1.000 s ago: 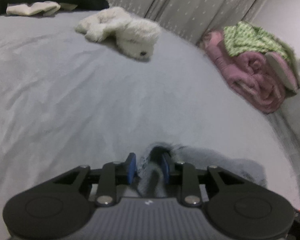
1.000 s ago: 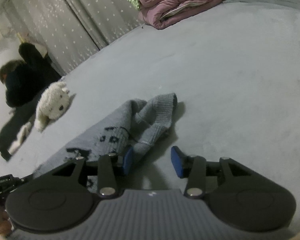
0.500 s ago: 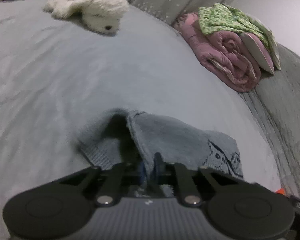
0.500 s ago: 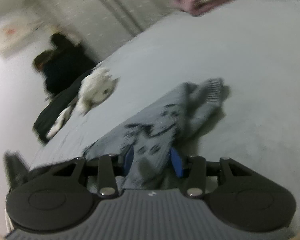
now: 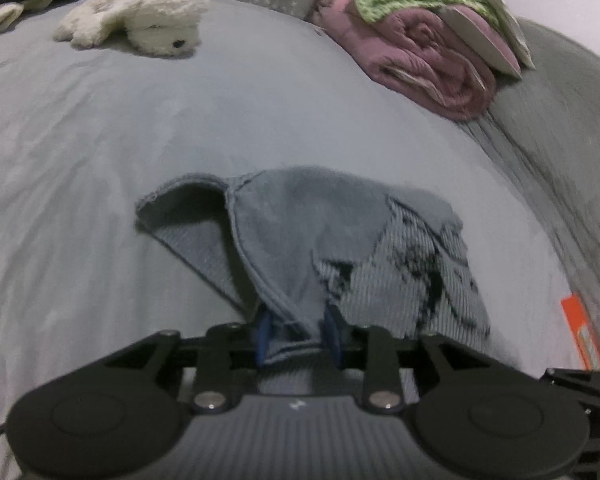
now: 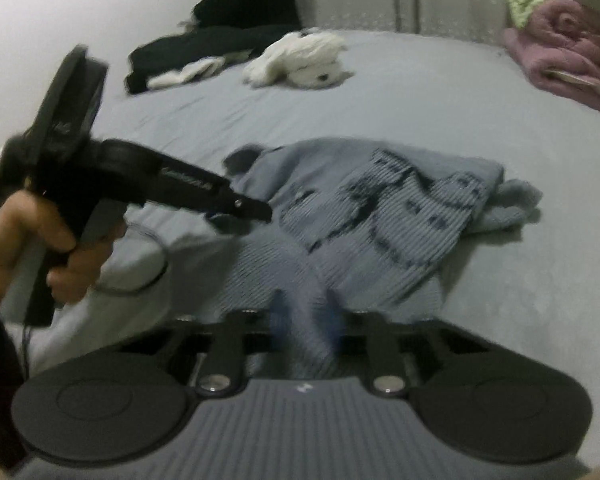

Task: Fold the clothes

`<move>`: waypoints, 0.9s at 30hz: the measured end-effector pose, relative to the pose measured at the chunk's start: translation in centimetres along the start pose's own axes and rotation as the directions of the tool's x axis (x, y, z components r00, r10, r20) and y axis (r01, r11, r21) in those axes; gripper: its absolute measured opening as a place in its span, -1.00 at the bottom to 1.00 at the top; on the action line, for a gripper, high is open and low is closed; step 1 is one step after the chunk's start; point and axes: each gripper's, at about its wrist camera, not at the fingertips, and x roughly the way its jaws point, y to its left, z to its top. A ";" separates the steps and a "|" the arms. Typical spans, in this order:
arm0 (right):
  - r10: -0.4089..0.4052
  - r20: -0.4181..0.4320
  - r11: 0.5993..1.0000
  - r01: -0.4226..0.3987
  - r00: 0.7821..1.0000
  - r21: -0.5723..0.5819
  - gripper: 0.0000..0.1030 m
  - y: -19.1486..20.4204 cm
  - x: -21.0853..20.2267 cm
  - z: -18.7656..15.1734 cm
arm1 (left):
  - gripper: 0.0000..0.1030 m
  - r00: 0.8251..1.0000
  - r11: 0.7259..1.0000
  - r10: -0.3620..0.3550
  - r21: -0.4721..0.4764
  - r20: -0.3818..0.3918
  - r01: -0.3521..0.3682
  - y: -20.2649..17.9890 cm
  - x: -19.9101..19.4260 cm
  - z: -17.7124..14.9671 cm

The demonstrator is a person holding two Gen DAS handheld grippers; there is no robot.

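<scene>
A grey-blue knitted sweater (image 5: pixel 324 236) with a dark pattern lies crumpled on the grey bed. My left gripper (image 5: pixel 298 338) is shut on a hem of the sweater, the cloth bunched between its blue pads and lifted off the bed. In the right wrist view the sweater (image 6: pixel 384 204) spreads ahead, and my right gripper (image 6: pixel 306 322) is shut on another edge of it, blurred by motion. The left gripper (image 6: pixel 256 212) shows there at the left, held by a hand (image 6: pixel 24 240), its tip at the sweater's left edge.
A white plush toy (image 5: pixel 140 16) lies at the far side of the bed (image 5: pixel 100 128). A rolled pink blanket (image 5: pixel 416 64) with green cloth on top sits at the back right. Dark clothes (image 6: pixel 228 36) are heaped at the far left by the curtain.
Both grippers have pulled back and lifted with the sweater, which now spreads wider between them. The right gripper closed on the cloth and swung so the left gripper and hand came into view.
</scene>
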 end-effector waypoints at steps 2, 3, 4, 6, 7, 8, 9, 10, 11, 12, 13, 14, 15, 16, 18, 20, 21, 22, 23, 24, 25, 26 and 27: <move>0.031 -0.006 0.999 -0.031 1.000 -0.018 -0.87 0.3 -0.5 -0.6 | -0.87 1.000 1.000 0.003 0.024 -0.008 -0.002 -0.1 -0.4 -0.6; 0.043 -0.008 0.999 -0.043 0.999 -0.028 -0.87 0.5 -0.8 -0.9 | -0.88 1.000 1.000 -0.001 0.021 -0.006 0.001 0.0 -0.7 -0.7; 0.059 -0.005 0.998 -0.059 0.998 -0.032 -0.87 0.7 -1.3 -1.1 | -0.88 1.000 1.000 -0.011 0.007 0.002 0.011 0.2 -1.1 -0.6; 0.098 0.001 0.994 -0.098 0.995 -0.038 -0.87 1.0 -2.4 -1.5 | -0.89 0.999 0.999 -0.037 -0.014 0.024 0.037 0.5 -2.2 -0.4; 0.118 0.004 0.992 -0.117 0.993 -0.041 -0.88 1.1 -3.0 -1.7 | -0.89 0.998 0.999 -0.048 -0.020 0.038 0.049 0.6 -2.8 -0.3; 0.137 0.006 0.990 -0.137 0.991 -0.043 -0.88 1.2 -3.5 -1.9 | -0.89 0.997 0.998 -0.055 -0.021 0.055 0.056 0.6 -3.5 -0.3; 0.156 0.006 0.987 -0.156 0.988 -0.045 -0.88 1.2 -4.1 -2.1 | -0.90 0.996 0.998 -0.059 -0.021 0.071 0.061 0.7 -4.1 -0.2; 0.175 0.005 0.983 -0.175 0.984 -0.047 -0.88 1.2 -4.6 -2.3 | -0.90 0.994 0.997 -0.064 -0.025 0.088 0.067 0.8 -4.8 -0.2; 0.194 0.004 0.980 -0.194 0.981 -0.049 -0.88 1.3 -5.0 -2.5 | -0.90 0.992 0.997 -0.070 -0.031 0.104 0.073 1.0 -5.5 -0.3; 0.213 0.001 0.976 -0.212 0.977 -0.055 -0.88 1.3 -5.4 -2.9 | -0.90 0.990 0.996 -0.076 -0.040 0.119 0.081 1.2 -6.1 -0.3; 0.231 -0.002 0.971 -0.231 0.973 -0.061 -0.88 1.3 -5.8 -3.2 | -0.90 0.988 0.994 -0.083 -0.052 0.131 0.091 1.5 -6.6 -0.2; 0.249 -0.005 0.966 -0.249 0.968 -0.066 -0.88 1.4 -6.1 -3.5 | -0.91 0.986 0.993 -0.089 -0.064 0.144 0.099 1.8 -7.2 -0.2; 0.264 -0.009 0.962 -0.264 0.964 -0.072 -0.88 1.4 -6.5 -3.8 | -0.91 0.983 0.992 -0.092 -0.075 0.156 0.105 2.1 -7.7 -0.2; 0.274 -0.016 0.959 -0.274 0.962 -0.076 -0.88 1.4 -6.6 -4.1 | -0.91 0.981 0.990 -0.094 -0.085 0.168 0.109 2.4 -8.3 -0.2; 0.299 -0.026 0.951 -0.301 0.954 -0.077 -0.88 1.3 -7.0 -4.6 | -0.92 0.978 0.988 -0.100 -0.099 0.182 0.119 3.0 -9.3 -0.2; 0.319 -0.022 0.945 -0.320 0.947 -0.069 -0.88 1.0 -7.7 -4.9 | -0.92 0.978 0.987 -0.104 -0.099 0.179 0.123 3.3 -10.0 -0.2; 0.319 -0.011 0.946 -0.319 0.948 -0.061 -0.88 0.7 -8.0 -4.9 | -0.92 0.979 0.987 -0.106 -0.099 0.177 0.125 3.4 -10.3 -0.2; 0.317 0.000 0.947 -0.317 0.948 -0.053 -0.88 0.3 -8.4 -5.0 | -0.92 0.979 0.987 -0.108 -0.099 0.176 0.126 3.5 -10.7 -0.2; 0.312 0.015 0.949 -0.311 0.950 -0.045 -0.88 -0.1 -8.9 -5.0 | -0.93 0.979 0.987 -0.110 -0.099 0.174 0.128 3.7 -11.1 -0.2; 0.307 0.029 0.951 -0.306 0.951 -0.037 -0.88 -0.5 -9.3 -4.9 | -0.93 0.979 0.987 -0.111 -0.097 0.169 0.128 3.8 -11.3 -0.3; 0.302 0.043 0.953 -0.301 0.952 -0.028 -0.88 -0.9 -9.8 -4.9 | -0.93 0.981 0.987 -0.111 -0.094 0.159 0.127 3.8 -11.5 -0.4; 0.298 0.057 0.954 -0.298 0.953 -0.021 -0.88 -1.3 -10.2 -4.9 | -0.93 0.982 0.988 -0.112 -0.091 0.150 0.127 3.9 -11.7 -0.5; 0.298 0.071 0.954 -0.298 0.952 -0.015 -0.88 -1.7 -10.6 -4.8 | -0.93 0.984 0.988 -0.115 -0.083 0.140 0.127 3.9 -11.8 -0.7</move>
